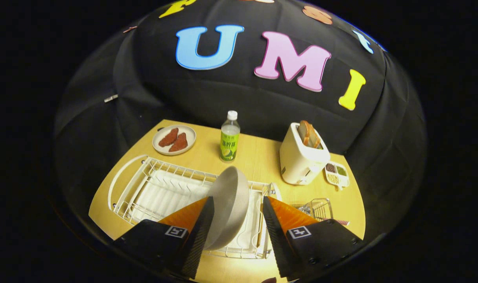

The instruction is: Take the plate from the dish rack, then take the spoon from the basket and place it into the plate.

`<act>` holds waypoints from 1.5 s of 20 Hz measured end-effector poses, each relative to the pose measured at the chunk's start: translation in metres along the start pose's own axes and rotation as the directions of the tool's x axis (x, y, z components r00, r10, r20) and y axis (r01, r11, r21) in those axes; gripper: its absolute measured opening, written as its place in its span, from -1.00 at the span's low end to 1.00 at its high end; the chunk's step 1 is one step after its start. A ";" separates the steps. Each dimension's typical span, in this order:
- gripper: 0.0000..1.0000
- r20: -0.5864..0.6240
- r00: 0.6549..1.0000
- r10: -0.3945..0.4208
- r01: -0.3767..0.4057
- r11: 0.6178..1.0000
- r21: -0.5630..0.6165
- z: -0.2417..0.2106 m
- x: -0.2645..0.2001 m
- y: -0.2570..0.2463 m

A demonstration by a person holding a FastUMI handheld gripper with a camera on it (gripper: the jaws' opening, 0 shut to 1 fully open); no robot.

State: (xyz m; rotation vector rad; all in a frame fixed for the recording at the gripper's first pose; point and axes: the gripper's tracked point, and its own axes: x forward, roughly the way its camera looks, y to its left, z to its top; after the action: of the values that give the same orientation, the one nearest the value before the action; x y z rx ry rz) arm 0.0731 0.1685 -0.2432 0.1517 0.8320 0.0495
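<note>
Between open tool (237, 220) fingers, plate (229, 206) (upright), rack (160, 188)

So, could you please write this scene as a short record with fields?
gripper: open, one finger on each side of the plate, right finger apart from it
plate: grey, standing on edge in the dish rack
dish rack: white wire, on the wooden table
basket: small wire one, right of the rack
beyond: bottle, toaster with bread, dish of meat
</note>
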 end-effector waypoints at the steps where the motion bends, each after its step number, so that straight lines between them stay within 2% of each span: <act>1: 0.42 -0.035 0.999 -0.012 0.012 1.000 0.011 -0.008 0.012 0.004; 2: 0.34 -0.055 0.998 -0.035 0.036 0.999 0.014 -0.014 0.023 0.004; 5: -0.16 -0.104 0.988 -0.115 0.117 0.993 0.018 -0.029 0.039 -0.005; 8: -0.32 -0.088 0.986 -0.142 0.143 0.990 0.003 -0.010 0.038 0.000; 11: -0.43 -0.013 0.983 -0.182 0.182 0.983 -0.035 0.023 0.029 -0.006; 13: -0.45 0.009 0.988 -0.156 0.156 0.987 0.028 0.035 0.016 -0.011; 17: -0.46 0.037 0.999 -0.023 0.014 0.971 0.239 0.041 -0.021 -0.037; 18: -0.46 0.058 0.998 0.005 -0.020 0.964 0.264 0.042 -0.034 -0.048; 20: -0.46 0.080 0.997 0.013 -0.035 0.960 0.279 0.033 -0.055 -0.079; 25: -0.46 0.055 0.997 0.060 -0.074 0.949 0.306 -0.025 -0.100 -0.142; 30: -0.46 -0.029 0.993 0.114 -0.096 0.927 0.363 -0.100 -0.115 -0.186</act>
State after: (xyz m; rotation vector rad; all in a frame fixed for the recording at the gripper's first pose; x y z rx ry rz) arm -0.0809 -0.0158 -0.2538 0.5455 0.8771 -0.0002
